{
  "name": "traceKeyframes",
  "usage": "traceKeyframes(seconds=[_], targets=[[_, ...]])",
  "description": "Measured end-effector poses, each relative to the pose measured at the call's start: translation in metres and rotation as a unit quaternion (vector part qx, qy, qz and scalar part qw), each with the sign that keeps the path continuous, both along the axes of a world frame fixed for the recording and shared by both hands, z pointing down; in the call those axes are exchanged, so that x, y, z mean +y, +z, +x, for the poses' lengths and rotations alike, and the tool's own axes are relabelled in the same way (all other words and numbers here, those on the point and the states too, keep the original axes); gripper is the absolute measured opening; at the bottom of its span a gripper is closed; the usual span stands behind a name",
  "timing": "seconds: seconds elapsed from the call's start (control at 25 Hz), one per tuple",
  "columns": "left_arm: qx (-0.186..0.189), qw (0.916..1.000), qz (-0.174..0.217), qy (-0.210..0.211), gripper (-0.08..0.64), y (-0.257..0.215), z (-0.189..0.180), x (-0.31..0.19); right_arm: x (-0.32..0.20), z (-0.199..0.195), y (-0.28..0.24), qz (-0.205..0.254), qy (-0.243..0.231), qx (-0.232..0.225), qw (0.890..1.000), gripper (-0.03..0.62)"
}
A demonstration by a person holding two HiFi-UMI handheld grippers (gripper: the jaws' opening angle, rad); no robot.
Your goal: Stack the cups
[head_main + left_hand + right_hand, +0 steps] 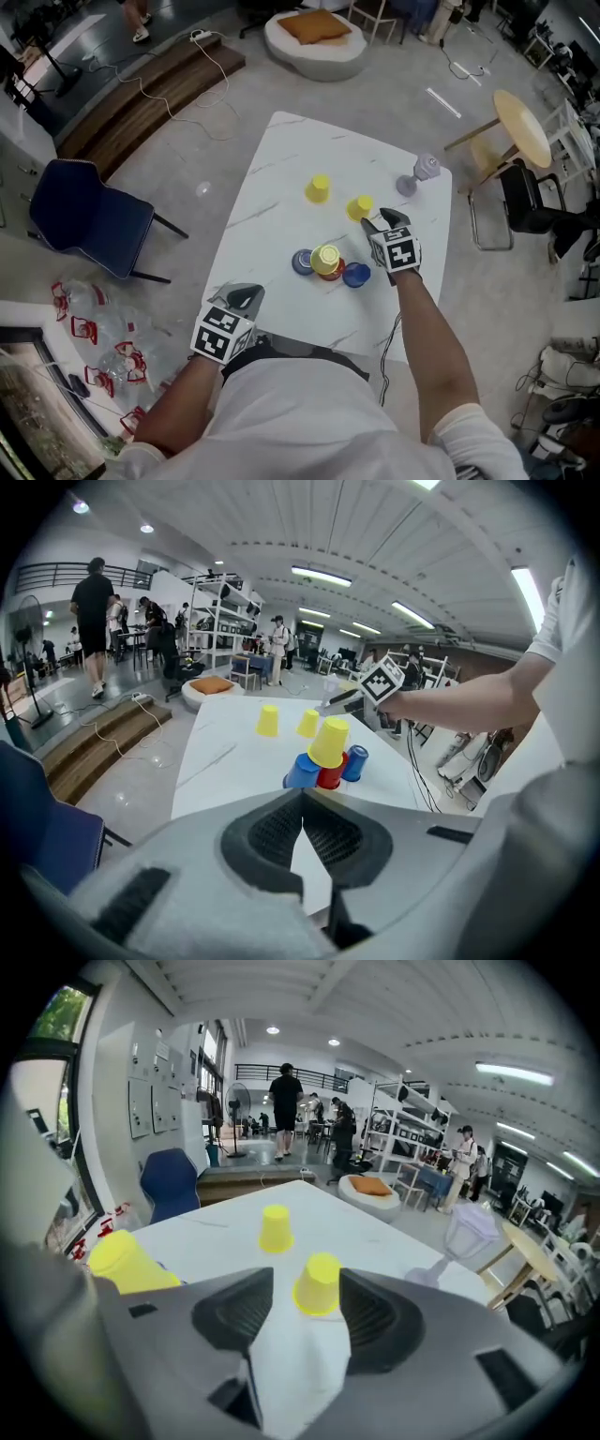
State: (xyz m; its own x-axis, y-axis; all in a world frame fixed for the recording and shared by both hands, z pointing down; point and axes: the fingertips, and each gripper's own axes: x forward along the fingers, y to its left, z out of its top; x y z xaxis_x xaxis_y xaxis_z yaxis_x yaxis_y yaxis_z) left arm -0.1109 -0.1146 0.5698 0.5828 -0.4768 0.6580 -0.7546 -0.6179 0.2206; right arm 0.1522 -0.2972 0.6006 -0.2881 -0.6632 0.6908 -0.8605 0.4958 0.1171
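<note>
On the white table (pixel 281 159) two loose yellow cups stand upside down: one farther off (pixel 318 188) (pixel 276 1228) and one nearer (pixel 359 207) (pixel 318 1284). My right gripper (pixel 375 222) (pixel 307 1281) is open, and the nearer yellow cup sits just ahead between its fingertips, untouched by the pads. Left of it is a cluster: a yellow cup (pixel 326 258) (pixel 329 742) on a red cup (pixel 333 772), with a blue cup (pixel 302 262) and another blue cup (pixel 356 275) at its sides. My left gripper (pixel 246 295) (pixel 302 805) hangs shut and empty at the table's near edge.
A clear stemmed glass (pixel 424 171) (pixel 469 1237) stands near the table's far right corner. A blue chair (pixel 89 217) is on the floor to the left, and a round wooden table (pixel 522 127) with a black chair (pixel 530 202) is to the right. People walk in the background.
</note>
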Motion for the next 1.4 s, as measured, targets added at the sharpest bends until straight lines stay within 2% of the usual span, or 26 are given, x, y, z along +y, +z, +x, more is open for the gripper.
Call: traceKeyframes(seconds=[0.08, 0.28, 0.52, 0.68, 0.92, 1.08, 1.4], targets=[[-0.004, 0.9998, -0.002, -0.019, 0.008, -0.001, -0.007, 0.003, -0.017, 0.002, 0.015, -0.014, 0.004, -0.002, 1.000, 0.253], [-0.008, 0.9978, -0.007, -0.066, 0.008, -0.002, -0.023, 0.012, -0.045, 0.000, 0.045, -0.046, -0.002, 0.016, 0.999, 0.262], [-0.012, 0.9968, -0.010, -0.078, 0.008, 0.001, -0.024, 0.017, -0.048, 0.001, 0.055, -0.059, -0.008, 0.020, 0.998, 0.215], [-0.011, 0.9982, -0.008, -0.059, 0.008, 0.000, -0.013, 0.007, -0.039, -0.003, 0.029, -0.029, -0.015, 0.002, 0.999, 0.213], [-0.003, 1.0000, 0.006, -0.005, 0.008, -0.007, 0.008, -0.007, 0.008, -0.011, -0.048, 0.032, -0.019, -0.041, 0.998, 0.213], [0.005, 0.9994, 0.015, 0.029, 0.008, -0.011, 0.025, -0.013, 0.060, -0.012, -0.068, 0.015, -0.027, -0.054, 0.998, 0.213], [0.008, 0.9968, 0.015, 0.078, 0.008, -0.011, 0.038, -0.006, 0.129, -0.033, -0.046, -0.026, -0.053, -0.003, 0.998, 0.213]])
